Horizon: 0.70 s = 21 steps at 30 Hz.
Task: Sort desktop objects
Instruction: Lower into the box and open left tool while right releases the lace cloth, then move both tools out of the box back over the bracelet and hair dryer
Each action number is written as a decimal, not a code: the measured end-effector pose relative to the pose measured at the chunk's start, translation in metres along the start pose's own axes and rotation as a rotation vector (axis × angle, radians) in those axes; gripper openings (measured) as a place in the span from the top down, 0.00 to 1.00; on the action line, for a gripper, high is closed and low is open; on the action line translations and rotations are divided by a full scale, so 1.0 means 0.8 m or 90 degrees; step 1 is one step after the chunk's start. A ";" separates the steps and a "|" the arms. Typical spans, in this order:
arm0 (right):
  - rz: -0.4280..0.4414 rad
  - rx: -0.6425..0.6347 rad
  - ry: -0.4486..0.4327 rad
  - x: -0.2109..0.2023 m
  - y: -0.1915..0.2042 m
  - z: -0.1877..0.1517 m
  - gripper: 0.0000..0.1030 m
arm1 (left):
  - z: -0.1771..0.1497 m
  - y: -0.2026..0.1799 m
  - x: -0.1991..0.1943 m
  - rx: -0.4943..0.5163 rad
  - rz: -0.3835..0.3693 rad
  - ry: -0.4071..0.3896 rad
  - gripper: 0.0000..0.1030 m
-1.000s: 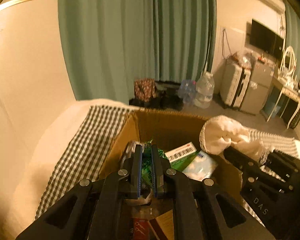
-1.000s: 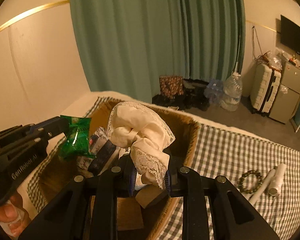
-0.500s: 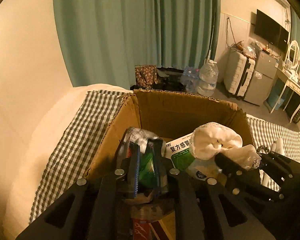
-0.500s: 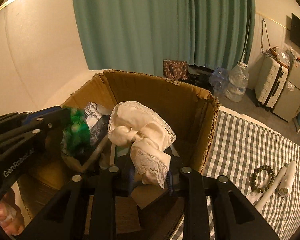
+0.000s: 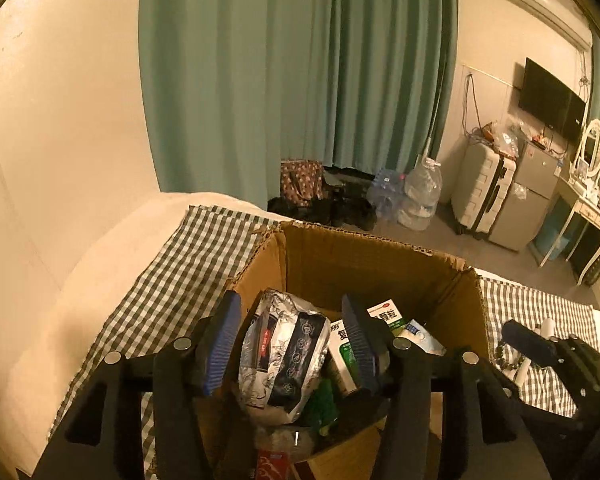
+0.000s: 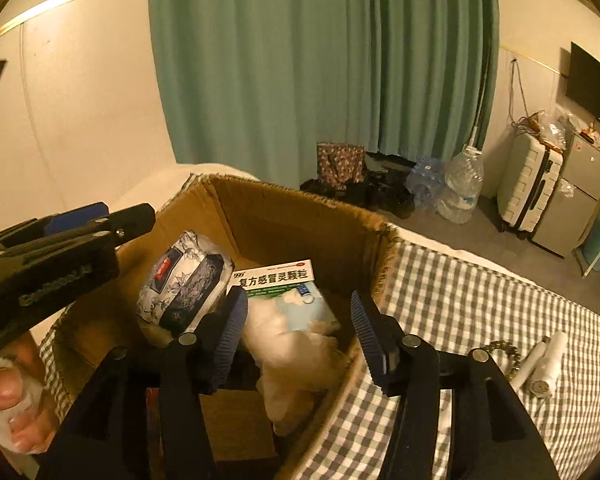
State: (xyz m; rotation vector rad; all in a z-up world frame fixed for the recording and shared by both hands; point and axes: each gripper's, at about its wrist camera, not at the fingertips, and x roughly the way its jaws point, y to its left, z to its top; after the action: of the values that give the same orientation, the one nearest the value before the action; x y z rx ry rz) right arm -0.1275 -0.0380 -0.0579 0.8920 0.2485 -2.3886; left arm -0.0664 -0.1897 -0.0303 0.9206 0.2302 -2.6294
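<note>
Over the corrugated cardboard box (image 6: pixel 300 216), both ribbed claws, left (image 5: pixel 292 344) and right (image 6: pixel 298 330), have just spread, gripping nothing.

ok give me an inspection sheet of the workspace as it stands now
Surface: green-and-white checked cloth over a bed.
Job's things: open cardboard box holding a floral foil pouch, a medicine box, a white lace cloth and a green packet.
Clutter: bead bracelet and white tube lie on the cloth, right of the box.
Grippers: left gripper and right gripper have just been opening; both stand open over the box, gripping nothing.
Cables: wires hang on the far wall.
Surroundings: green curtain, water bottles, suitcase.
</note>
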 end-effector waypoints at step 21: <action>-0.081 0.049 -0.102 -0.144 -0.088 0.008 0.39 | 0.018 -0.055 -0.091 0.009 -0.031 -0.150 0.00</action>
State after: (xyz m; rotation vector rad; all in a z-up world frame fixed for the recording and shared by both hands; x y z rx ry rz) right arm -0.1007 0.0693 0.0201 0.7334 0.1553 -2.5874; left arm -0.0379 -0.1333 0.0282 0.6090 0.1756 -2.7564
